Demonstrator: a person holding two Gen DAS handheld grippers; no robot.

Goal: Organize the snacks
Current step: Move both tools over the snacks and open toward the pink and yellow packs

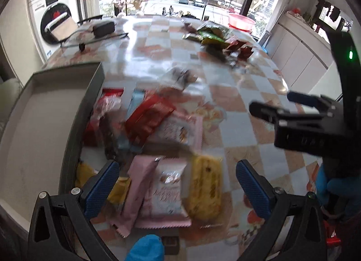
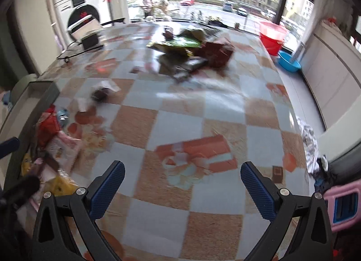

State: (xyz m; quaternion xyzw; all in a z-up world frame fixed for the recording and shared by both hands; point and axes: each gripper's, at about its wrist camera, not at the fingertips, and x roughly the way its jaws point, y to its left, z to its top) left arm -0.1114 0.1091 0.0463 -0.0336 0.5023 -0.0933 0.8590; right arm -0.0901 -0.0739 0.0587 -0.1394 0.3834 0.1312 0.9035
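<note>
The left gripper (image 1: 177, 184) stands wide open and empty above a blurred heap of snack packets on the checkered table (image 1: 239, 125), just beside the dark wall of a grey box (image 1: 56, 107) that runs from 7 o'clock up to 11 o'clock in the left wrist view. Between its fingers lies a pink packet (image 1: 168, 191), long axis running toward 12 o'clock, with a yellow packet (image 1: 206, 189) touching its right edge and lying parallel. Above them a red packet (image 1: 147, 117) is tilted, its long axis pointing toward 2 o'clock, overlapping another pink packet (image 1: 180, 127). A single small wrapped snack (image 1: 180, 77) sits apart near the table's middle, and a second pile of green and dark red packets (image 1: 216, 39) lies far off at 1 o'clock, near the window edge. The right gripper (image 2: 182, 184) is also spread wide, holding nothing, over a bare stretch of checkered table; that open stretch reaches from its fingers to the far pile (image 2: 194, 51) at 12 o'clock. In this view the table's right edge curves down from 1 o'clock to 4 o'clock, with a red basin (image 2: 271, 35) and a blue basin (image 2: 288, 61) beyond it.
</note>
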